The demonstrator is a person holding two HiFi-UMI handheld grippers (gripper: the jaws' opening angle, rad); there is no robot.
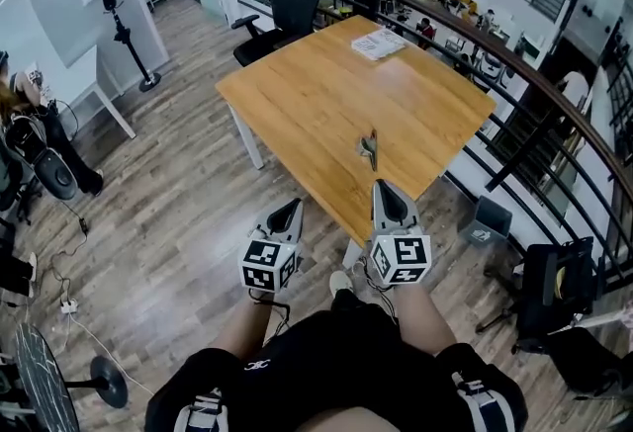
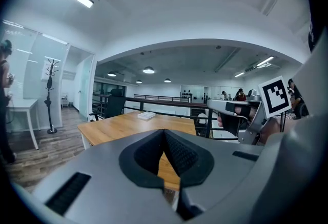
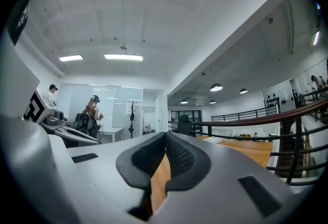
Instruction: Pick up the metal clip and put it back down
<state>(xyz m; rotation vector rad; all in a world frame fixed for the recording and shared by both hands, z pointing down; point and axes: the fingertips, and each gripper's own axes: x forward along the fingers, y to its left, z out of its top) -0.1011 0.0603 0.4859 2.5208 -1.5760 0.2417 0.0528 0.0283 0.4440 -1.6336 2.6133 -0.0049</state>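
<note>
Nearest us, at the front edge of the table (image 1: 316, 89), our left gripper (image 1: 294, 206) and right gripper (image 1: 382, 186) both have jaws pressed together on nothing. We judge the right gripper should open wide, descend over the metal clip (image 1: 370, 148) and close across its narrow body. The clip lies just inside that table edge, beyond the right gripper: small, dark, slim, faintly glinting

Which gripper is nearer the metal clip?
Right. The right gripper is just short of the metal clip, at the table edge; the left gripper is farther, beside the table.
</note>
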